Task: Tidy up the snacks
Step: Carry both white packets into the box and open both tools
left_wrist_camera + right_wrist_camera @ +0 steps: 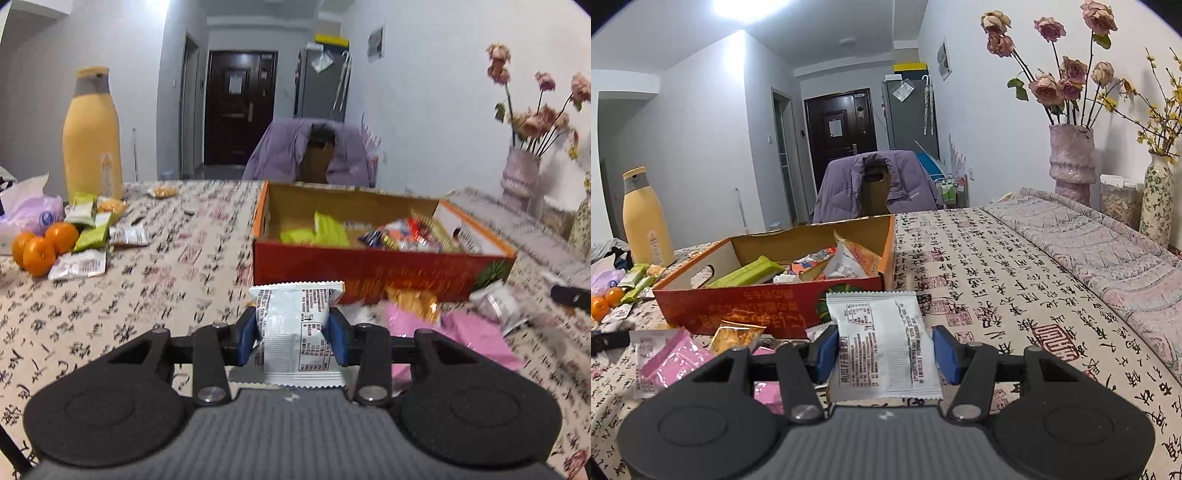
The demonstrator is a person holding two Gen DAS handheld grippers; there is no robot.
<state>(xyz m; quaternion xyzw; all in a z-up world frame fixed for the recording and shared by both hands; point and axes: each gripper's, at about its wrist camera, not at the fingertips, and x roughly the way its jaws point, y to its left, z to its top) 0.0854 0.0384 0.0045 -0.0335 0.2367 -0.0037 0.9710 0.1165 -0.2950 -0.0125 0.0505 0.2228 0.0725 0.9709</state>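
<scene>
My left gripper (295, 326) is shut on a white snack packet (291, 306) that stands upright between its blue pads, lifted above the tablecloth just in front of the orange-red cardboard box (369, 275). My right gripper (884, 349) is shut on another white printed packet (879, 343), held before the box's (757, 306) right front corner. The box holds green packets (328, 230) and colourful wrappers (402, 232). Pink packets (676, 362) and an orange packet (738, 336) lie loose on the table in front of the box.
At the table's left lie green and white snack packets (90, 236), three oranges (38, 247), a tissue pack (33, 212) and a tall yellow bottle (92, 136). Flower vases (1071, 158) stand at the right by the wall. A chair with a purple jacket (879, 184) stands behind the table.
</scene>
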